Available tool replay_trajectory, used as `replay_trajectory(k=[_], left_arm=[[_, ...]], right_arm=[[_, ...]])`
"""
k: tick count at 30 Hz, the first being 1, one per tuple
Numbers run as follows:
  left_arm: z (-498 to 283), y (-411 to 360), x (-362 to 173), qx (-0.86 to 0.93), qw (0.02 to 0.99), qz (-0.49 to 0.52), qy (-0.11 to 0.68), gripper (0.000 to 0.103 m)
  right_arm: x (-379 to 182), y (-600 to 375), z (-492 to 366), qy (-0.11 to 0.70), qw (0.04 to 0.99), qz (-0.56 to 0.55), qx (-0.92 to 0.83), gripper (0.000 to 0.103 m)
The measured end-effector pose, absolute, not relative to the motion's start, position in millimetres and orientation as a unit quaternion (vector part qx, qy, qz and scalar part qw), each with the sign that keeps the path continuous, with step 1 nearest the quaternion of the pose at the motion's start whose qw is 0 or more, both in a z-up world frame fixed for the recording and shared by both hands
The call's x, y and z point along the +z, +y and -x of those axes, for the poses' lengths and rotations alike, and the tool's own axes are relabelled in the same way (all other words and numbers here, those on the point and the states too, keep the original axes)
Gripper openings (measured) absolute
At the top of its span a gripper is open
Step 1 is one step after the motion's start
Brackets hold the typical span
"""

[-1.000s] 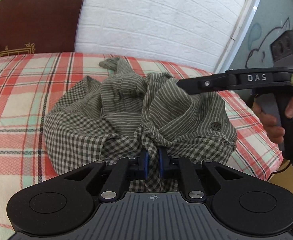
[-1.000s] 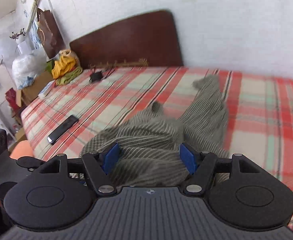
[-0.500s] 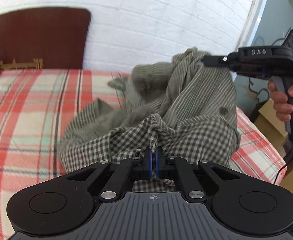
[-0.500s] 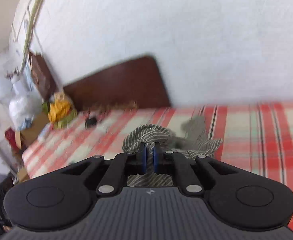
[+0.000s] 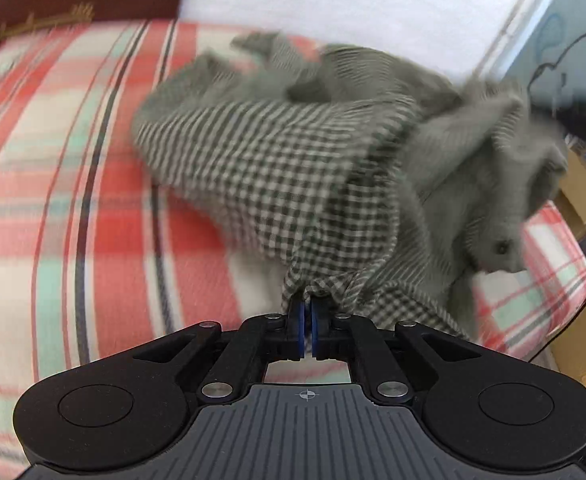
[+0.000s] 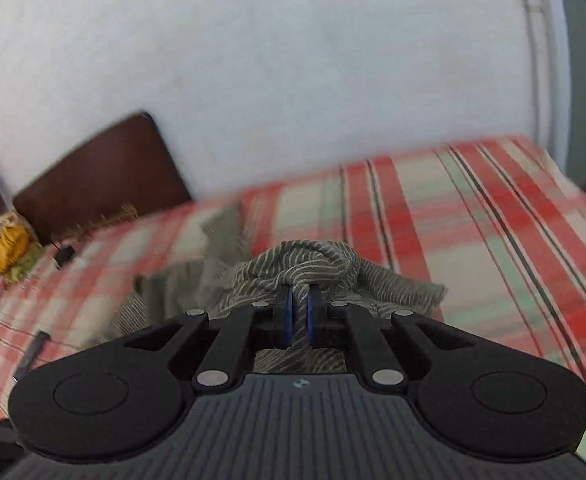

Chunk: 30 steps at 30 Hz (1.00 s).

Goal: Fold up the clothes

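Plaid bed [image 5: 93, 208] — shirt [image 5: 293, 168] stretched left-right

Right hand-held gripper [image 6: 297, 314] clamped on a bunched fold of striped grey-green shirt [image 6: 313, 264]. Shirt trails left over the red plaid bed [image 6: 473, 232]. Dark headboard [image 6: 105, 176] against the white wall [image 6: 293, 60]. Frame blurred.

White brick wall [image 6: 293, 80], dark headboard [image 6: 101, 172], plaid-covered bed [image 5: 73, 200]

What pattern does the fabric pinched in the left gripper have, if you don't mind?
A small dark-and-light check on the shirt, clearest in the left wrist view.
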<state>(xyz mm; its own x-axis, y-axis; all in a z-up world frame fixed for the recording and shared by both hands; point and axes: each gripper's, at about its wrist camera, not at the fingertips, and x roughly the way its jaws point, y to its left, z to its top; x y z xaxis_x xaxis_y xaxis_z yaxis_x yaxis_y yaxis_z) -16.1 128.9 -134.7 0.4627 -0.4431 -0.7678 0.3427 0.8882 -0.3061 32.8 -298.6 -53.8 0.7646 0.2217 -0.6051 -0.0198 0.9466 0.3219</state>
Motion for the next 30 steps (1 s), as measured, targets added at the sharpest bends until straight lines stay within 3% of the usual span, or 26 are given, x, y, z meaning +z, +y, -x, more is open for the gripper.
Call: replay_trajectory(k=[2, 3, 4, 5, 6, 10, 12, 15, 18, 30], left_arm=[[18, 136, -133, -0.226, 0.854, 0.056, 0.465, 0.000], [20, 139, -131, -0.221, 0.856, 0.052, 0.464, 0.007], [21, 142, -128, -0.216, 0.859, 0.047, 0.462, 0.027], [23, 145, -124, -0.211, 0.861, 0.042, 0.460, 0.029], [24, 148, -118, -0.205, 0.866, 0.039, 0.455, 0.035], [27, 153, -82, -0.201, 0.887, 0.019, 0.416, 0.046], [30, 157, -58, -0.197, 0.901, 0.009, 0.386, 0.058], [27, 157, -25, -0.196, 0.918, -0.002, 0.345, 0.066], [6, 143, -9, -0.203, 0.924, -0.031, 0.323, 0.079], [-116, 74, -58, -0.264, 0.884, -0.034, 0.386, 0.078]], right_arm=[[-87, -310, -30, 0.381, 0.908, -0.166, 0.045, 0.008], [-98, -313, -28, 0.396, 0.900, -0.178, 0.042, 0.009], [-107, -317, -26, 0.405, 0.893, -0.190, 0.043, 0.012], [-110, -318, -25, 0.406, 0.891, -0.197, 0.047, 0.015], [-108, -319, -24, 0.401, 0.894, -0.197, 0.047, 0.016], [-80, -326, -20, 0.346, 0.920, -0.179, 0.030, 0.039], [-62, -327, -16, 0.309, 0.935, -0.169, 0.029, 0.043], [-37, -327, -10, 0.253, 0.955, -0.153, 0.029, 0.061], [-31, -319, -16, 0.246, 0.957, -0.143, 0.055, 0.062], [-52, -308, -24, 0.302, 0.938, -0.150, 0.077, 0.069]])
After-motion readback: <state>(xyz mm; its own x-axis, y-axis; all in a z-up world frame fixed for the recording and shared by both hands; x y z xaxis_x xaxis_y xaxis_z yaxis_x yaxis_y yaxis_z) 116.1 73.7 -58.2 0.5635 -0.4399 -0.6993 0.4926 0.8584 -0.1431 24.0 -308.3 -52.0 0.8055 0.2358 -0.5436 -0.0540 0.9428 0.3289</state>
